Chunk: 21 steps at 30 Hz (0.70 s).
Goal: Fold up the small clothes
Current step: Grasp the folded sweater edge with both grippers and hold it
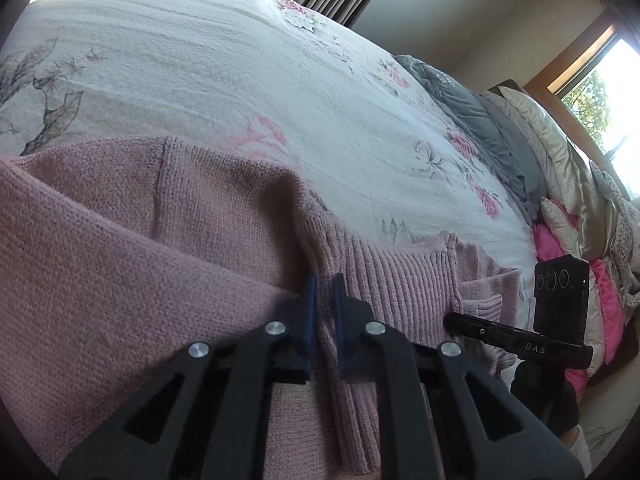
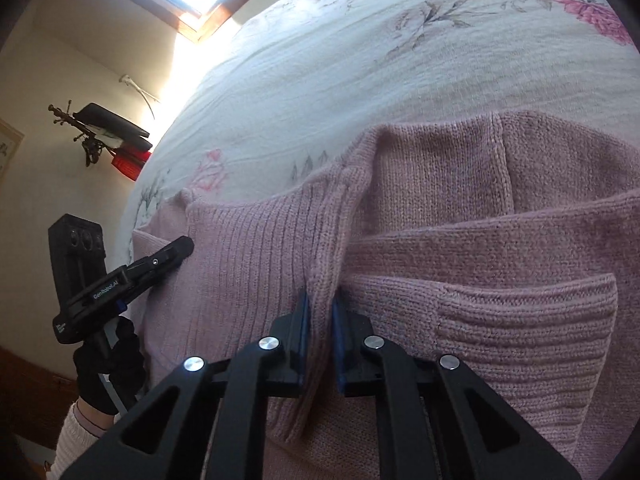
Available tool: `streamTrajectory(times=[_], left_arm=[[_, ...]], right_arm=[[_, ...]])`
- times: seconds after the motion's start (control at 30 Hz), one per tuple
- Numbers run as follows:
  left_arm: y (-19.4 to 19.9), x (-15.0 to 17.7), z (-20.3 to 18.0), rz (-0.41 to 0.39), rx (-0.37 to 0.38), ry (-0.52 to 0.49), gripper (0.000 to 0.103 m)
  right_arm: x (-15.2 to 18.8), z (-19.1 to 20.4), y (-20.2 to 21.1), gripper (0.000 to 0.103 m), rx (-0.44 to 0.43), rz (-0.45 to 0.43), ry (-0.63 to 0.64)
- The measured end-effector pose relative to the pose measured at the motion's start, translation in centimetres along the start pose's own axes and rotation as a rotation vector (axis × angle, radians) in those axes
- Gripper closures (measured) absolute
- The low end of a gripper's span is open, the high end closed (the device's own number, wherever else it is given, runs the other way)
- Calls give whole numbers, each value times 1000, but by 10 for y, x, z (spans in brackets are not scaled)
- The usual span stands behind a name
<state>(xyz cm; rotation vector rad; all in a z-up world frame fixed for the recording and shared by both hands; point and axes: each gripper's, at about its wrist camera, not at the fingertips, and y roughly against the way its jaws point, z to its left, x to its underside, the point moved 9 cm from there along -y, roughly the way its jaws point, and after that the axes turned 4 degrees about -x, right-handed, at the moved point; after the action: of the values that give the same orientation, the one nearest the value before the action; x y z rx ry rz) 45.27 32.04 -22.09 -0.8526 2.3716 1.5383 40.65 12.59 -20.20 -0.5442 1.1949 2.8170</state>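
Pink knit sweater [image 1: 120, 248] on floral bedspread [image 1: 200, 60], pinched by both hand-held grippers [image 1: 325, 292] [image 2: 320, 304]

Sweater [image 1: 120, 240] was dusty pink knit, ribbed at its hem [image 1: 396, 276] and cuff [image 2: 528, 320]. Bedspread [image 1: 200, 60] was off-white with pink flowers and grey leaves. Both grippers, left [image 1: 325, 284] and right [image 2: 320, 300], were black with blue pads and silver rivets. Glove [image 2: 108, 364] was black, sleeve [image 2: 80, 436] white. Pillows [image 1: 560, 148] were cream, grey and hot pink.
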Motion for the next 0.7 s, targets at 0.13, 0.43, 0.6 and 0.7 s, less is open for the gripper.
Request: streamTrajectory(times=[0.13, 0.43, 0.6, 0.7], left_arm=[[24, 24, -15, 20, 62, 17, 60], [23, 71, -18, 95, 13, 19, 97], [24, 73, 1, 96, 29, 57, 97], [23, 74, 0, 83, 2, 24, 95]], right_arm=[[14, 12, 20, 69, -31, -18, 22], [51, 22, 19, 91, -22, 39, 3], [57, 4, 24, 93, 33, 47, -22], [59, -4, 17, 93, 26, 52, -35]])
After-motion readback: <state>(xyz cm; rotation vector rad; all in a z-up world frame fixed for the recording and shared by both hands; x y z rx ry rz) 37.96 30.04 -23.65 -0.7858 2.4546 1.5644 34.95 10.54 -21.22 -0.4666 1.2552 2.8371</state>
